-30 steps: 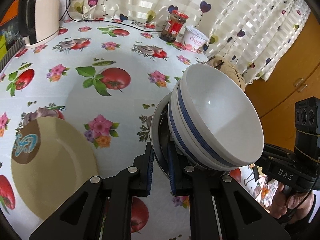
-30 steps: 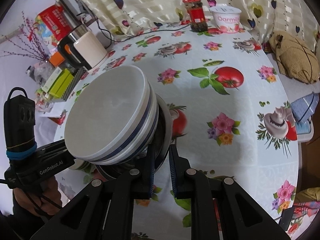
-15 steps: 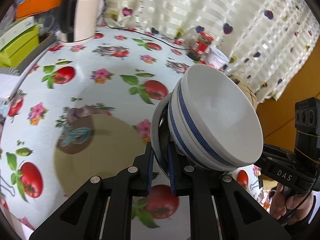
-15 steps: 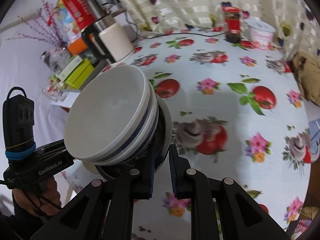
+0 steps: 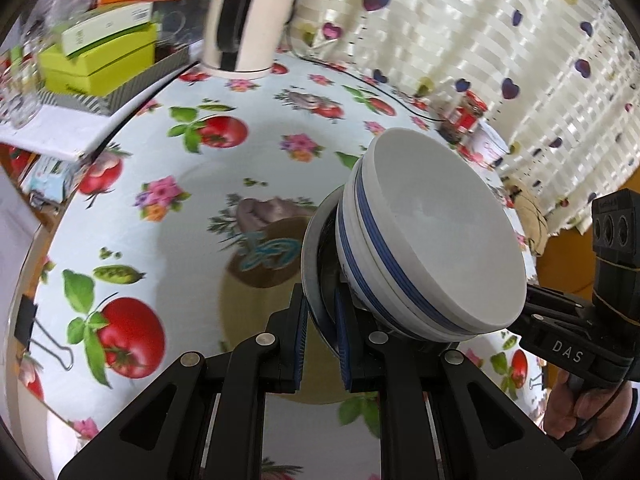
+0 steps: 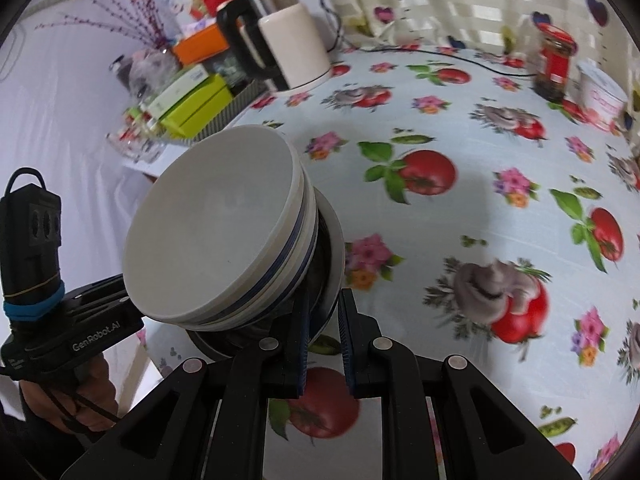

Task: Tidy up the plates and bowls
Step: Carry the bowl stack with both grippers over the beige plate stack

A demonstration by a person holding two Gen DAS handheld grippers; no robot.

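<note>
A stack of white bowls (image 5: pixel 432 240) with blue bands is carried above the table, seated on a grey-rimmed plate (image 5: pixel 310 276) that lies beneath them. The plate's rim is pinched from opposite sides: by the left gripper (image 5: pixel 321 336) on one edge and by the right gripper (image 6: pixel 323 334) on the other, each pair of blue-padded fingers (image 5: pixel 301 340) closed down to a narrow gap filled only by the rim. In the left wrist view the stack is seen tilted, the bowls' open mouths turned up and to the right, away from that gripper (the axis of the stack running from the plate at lower left to the top rim at upper right). In the right wrist view the same stack (image 6: pixel 216 236) is mirrored, its mouths turned up and to the left, with the plate (image 6: pixel 334 248) behind it. A yellow plate (image 5: pixel 256 340) with a brown patch and blue mark is seen lying flat on the flowered tablecloth (image 5: pixel 168 208) under the left gripper, partly hidden by it. A hand (image 6: pixel 66 404) is seen around the other gripper's handle in each view.
</note>
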